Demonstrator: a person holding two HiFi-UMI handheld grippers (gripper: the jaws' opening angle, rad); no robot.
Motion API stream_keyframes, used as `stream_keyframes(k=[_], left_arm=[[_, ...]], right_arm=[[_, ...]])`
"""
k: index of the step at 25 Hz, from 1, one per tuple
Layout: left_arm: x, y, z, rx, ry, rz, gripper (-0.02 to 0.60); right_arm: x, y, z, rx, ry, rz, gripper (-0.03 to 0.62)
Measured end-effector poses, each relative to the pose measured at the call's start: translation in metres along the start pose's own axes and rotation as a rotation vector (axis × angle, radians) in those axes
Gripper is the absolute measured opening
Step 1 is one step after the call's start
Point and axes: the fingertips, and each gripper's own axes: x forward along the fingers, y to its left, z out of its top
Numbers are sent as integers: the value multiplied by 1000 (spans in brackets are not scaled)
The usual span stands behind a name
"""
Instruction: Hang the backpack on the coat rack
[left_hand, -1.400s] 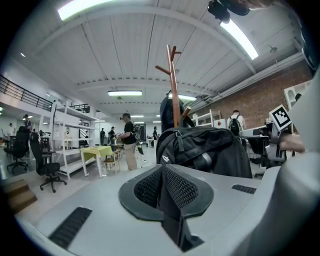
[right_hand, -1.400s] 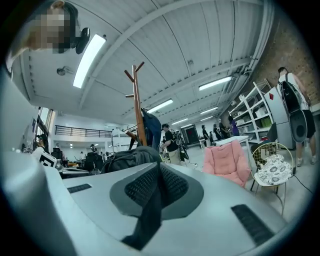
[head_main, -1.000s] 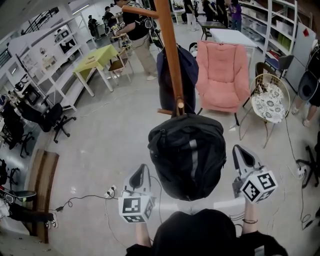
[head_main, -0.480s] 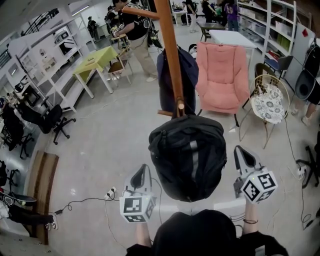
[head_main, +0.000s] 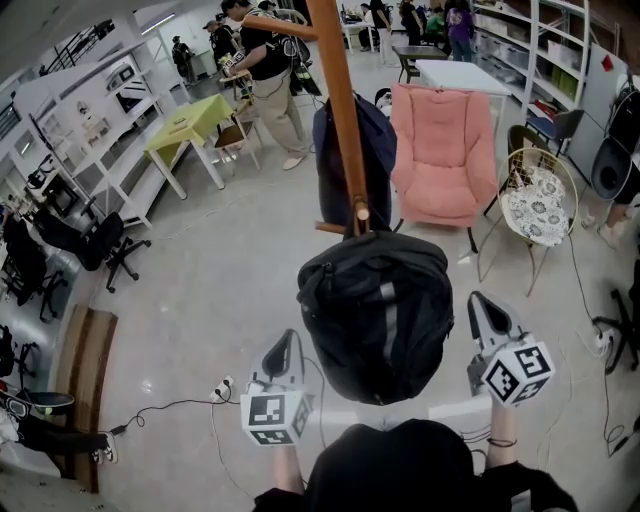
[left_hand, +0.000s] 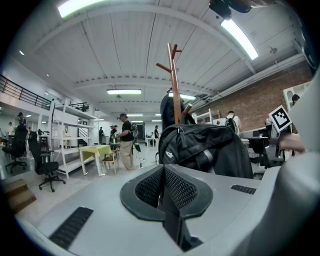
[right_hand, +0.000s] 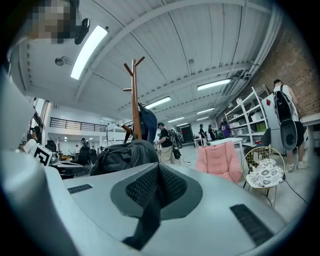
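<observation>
At the bottom of the frame, the left gripper and right gripper are each clenched on a black strap. They hold the black backpack at centre between them. Just above it stands the wooden coat rack, with a navy jacket hanging on it. A pink armchair sits to the rack's right.

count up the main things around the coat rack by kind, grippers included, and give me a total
black backpack: 1
wooden coat rack: 1
dark blue jacket on the rack: 1
pink armchair: 1
wire chair with patterned cushion: 1
grippers: 2 (left gripper, right gripper)
total: 7
</observation>
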Motion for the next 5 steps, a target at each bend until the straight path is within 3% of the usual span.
stream_keyframes(k=[5], left_arm=[[0,5,-4,7,0,-2,18]], right_arm=[[2,3,-1,0,-4,1,12]])
